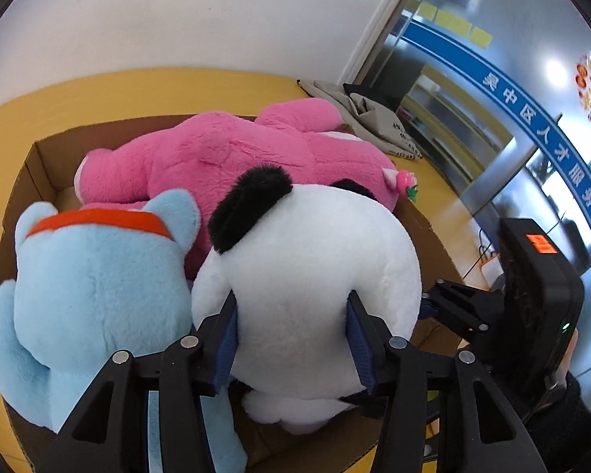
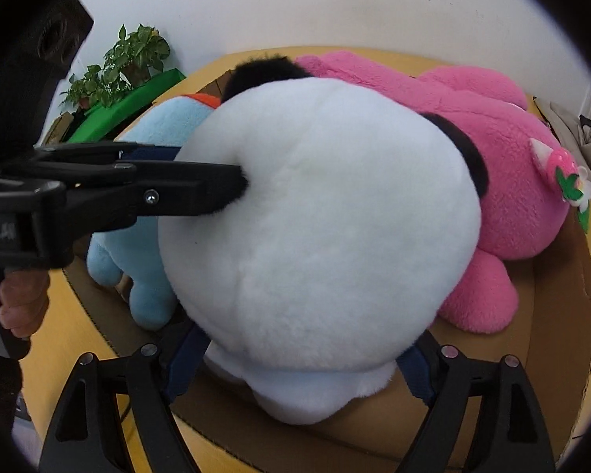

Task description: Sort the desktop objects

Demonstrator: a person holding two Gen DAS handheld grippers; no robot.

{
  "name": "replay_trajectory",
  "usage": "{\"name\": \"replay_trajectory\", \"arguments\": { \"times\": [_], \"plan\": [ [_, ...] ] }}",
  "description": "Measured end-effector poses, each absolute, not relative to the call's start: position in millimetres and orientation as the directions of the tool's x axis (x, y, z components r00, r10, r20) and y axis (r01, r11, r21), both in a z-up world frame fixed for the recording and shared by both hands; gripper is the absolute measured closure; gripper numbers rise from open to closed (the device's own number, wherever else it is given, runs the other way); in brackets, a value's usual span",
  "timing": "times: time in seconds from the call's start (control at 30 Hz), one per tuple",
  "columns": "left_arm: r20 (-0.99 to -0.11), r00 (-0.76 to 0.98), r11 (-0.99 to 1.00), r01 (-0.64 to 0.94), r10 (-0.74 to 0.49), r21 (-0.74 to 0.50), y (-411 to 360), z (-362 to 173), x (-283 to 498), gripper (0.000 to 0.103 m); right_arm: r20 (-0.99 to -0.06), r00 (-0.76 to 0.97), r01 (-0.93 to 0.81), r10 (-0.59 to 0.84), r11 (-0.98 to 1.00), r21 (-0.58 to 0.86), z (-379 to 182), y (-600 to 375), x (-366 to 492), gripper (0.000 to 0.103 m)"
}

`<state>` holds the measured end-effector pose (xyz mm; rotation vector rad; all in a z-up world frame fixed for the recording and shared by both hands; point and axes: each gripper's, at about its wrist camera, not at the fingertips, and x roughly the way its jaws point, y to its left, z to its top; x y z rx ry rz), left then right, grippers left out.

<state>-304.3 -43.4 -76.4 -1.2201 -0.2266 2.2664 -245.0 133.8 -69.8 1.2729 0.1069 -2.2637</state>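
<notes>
A white panda plush (image 1: 315,256) with black ears hangs over an open cardboard box (image 1: 43,149). My left gripper (image 1: 293,307) is shut on it, its blue pads sunk into the fur on both sides. In the right wrist view the panda plush (image 2: 315,216) fills the middle. My right gripper (image 2: 303,339) clasps its lower body, fingertips hidden under the round head. My left gripper (image 2: 212,173) pokes in from the left. Inside the box (image 2: 551,315) lie a pink plush (image 1: 236,149) (image 2: 492,157) and a light blue plush (image 1: 90,276) (image 2: 169,126) with an orange collar.
The box stands on a yellow table (image 1: 98,86) against a white wall. A grey cloth bag (image 1: 374,118) lies at the table's far right corner by a glass door. A potted plant (image 2: 130,59) and a green box (image 2: 138,98) stand at the back left.
</notes>
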Motion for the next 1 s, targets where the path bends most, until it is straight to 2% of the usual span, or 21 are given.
{"name": "replay_trajectory", "arguments": {
  "times": [0.2, 0.33, 0.4, 0.5, 0.6, 0.73, 0.8, 0.87, 0.93, 0.97, 1.0],
  "plan": [
    [-0.72, -0.444, -0.839, -0.381, 0.534, -0.388, -42, -78, -301, 0.046, -0.694, -0.562, 0.421, -0.451, -0.878, 0.229, -9, 199, -227, 0.018],
    [-0.724, -0.469, -0.857, -0.366, 0.506, -0.362, -40, -78, -298, 0.038, -0.709, -0.585, 0.379, -0.393, -0.906, 0.189, 1, 188, -266, 0.019],
    [-0.744, -0.49, -0.886, -0.336, 0.455, -0.321, -42, -77, -294, 0.038, -0.775, -0.538, 0.383, -0.332, -0.915, 0.126, -23, 162, -278, 0.022],
    [-0.772, -0.498, -0.915, -0.288, 0.394, -0.282, -49, -84, -289, 0.038, -0.848, -0.433, 0.384, -0.306, -0.913, 0.133, -63, 136, -301, 0.024],
    [-0.766, -0.507, -0.917, -0.265, 0.395, -0.298, -59, -84, -277, 0.037, -0.843, -0.426, 0.363, -0.329, -0.915, 0.174, -74, 137, -299, 0.022],
    [-0.773, -0.554, -0.949, -0.233, 0.31, -0.213, -63, -69, -244, 0.036, -0.78, -0.527, 0.309, -0.338, -0.931, 0.195, -45, 162, -279, 0.021],
    [-0.759, -0.589, -0.958, -0.225, 0.278, -0.176, -68, -59, -223, 0.029, -0.732, -0.599, 0.278, -0.324, -0.942, 0.189, -22, 173, -257, 0.019],
    [-0.718, -0.652, -0.969, -0.19, 0.243, -0.156, -75, -43, -198, 0.011, -0.655, -0.684, 0.275, -0.32, -0.945, 0.175, 4, 181, -220, 0.019],
    [-0.681, -0.706, -0.981, -0.147, 0.196, -0.129, -76, -30, -177, 0.002, -0.597, -0.736, 0.279, -0.318, -0.947, 0.16, 22, 179, -188, 0.016],
    [-0.662, -0.731, -0.986, -0.124, 0.167, -0.112, -74, -24, -164, 0.0, -0.577, -0.754, 0.278, -0.314, -0.948, 0.152, 28, 179, -173, 0.012],
    [-0.643, -0.753, -0.99, -0.107, 0.143, -0.096, -71, -19, -151, 0.0, -0.56, -0.771, 0.274, -0.303, -0.952, 0.139, 32, 179, -155, 0.0]
  ]
}}
